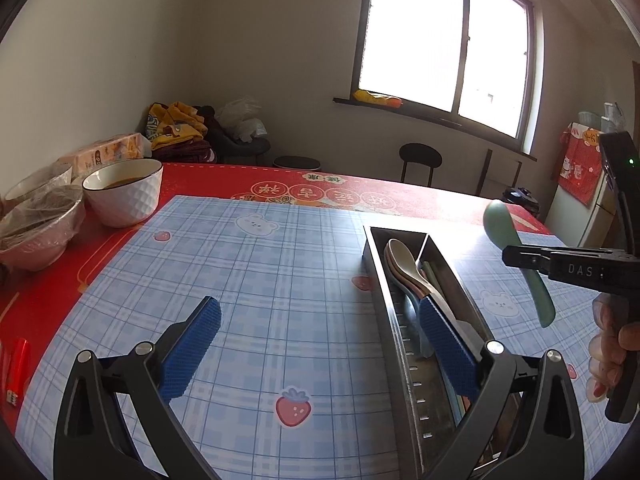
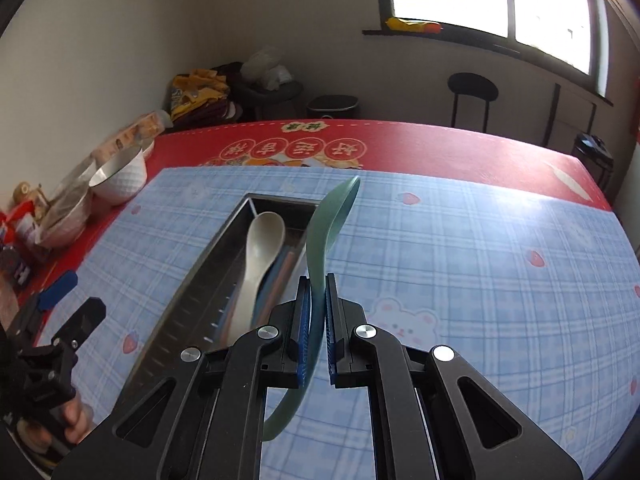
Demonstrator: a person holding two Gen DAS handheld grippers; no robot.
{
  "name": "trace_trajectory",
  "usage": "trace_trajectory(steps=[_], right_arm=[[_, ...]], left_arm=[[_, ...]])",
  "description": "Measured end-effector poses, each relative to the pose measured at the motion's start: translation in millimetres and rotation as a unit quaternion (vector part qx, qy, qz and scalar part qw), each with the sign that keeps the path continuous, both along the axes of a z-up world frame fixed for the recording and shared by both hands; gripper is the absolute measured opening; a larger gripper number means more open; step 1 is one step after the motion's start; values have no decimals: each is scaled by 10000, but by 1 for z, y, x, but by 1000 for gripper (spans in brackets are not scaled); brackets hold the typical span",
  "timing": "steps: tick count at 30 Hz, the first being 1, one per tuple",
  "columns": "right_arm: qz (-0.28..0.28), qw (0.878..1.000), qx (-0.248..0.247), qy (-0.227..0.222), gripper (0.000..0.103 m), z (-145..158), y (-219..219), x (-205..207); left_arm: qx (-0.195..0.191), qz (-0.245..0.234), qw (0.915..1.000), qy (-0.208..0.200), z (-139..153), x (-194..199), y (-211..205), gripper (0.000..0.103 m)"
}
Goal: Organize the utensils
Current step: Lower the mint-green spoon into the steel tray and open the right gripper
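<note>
Right tongs (image 2: 318,312) clamp a green spoon (image 2: 329,224) seemingly above the steel tray (image 2: 192,276), left tongs (image 1: 320,344) gaping wide, empty.

I am in a home, in a plain dining room. My counter (image 1: 224,176) wears a red cloth under a checked mat (image 1: 280,280) with bears and strawberries. Bowls (image 1: 124,192) of food stand at its edge, clothes (image 1: 176,128) are heaped in the corner, stools (image 1: 420,160) wait beneath the window (image 1: 448,40), and a fridge (image 1: 592,208) stands by.
</note>
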State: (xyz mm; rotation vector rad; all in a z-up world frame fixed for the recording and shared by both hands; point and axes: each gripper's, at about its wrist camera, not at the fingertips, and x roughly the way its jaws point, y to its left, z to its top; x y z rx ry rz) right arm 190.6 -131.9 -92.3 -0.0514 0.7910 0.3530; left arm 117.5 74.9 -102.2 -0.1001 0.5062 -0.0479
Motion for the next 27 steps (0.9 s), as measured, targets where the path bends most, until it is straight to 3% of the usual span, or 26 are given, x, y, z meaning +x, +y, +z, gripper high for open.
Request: trace_trajectory(steps=[5,15,22,27], right_arm=[[329,9961,-782,224,7,-12,52,29],[556,9812,-1749,603,7,-36,76,51],[606,9782,-1841,742,9,-41,84,54],[531,9851,-1478,701,9,-31,76,48]], left_arm=[[-21,65,10000,34,-1,3,2,97],[-142,70,9998,130,-2,8,7,97],[-160,64,9997,148,-3,9,8,97],[-151,77,9997,179,-3,11,9,97]])
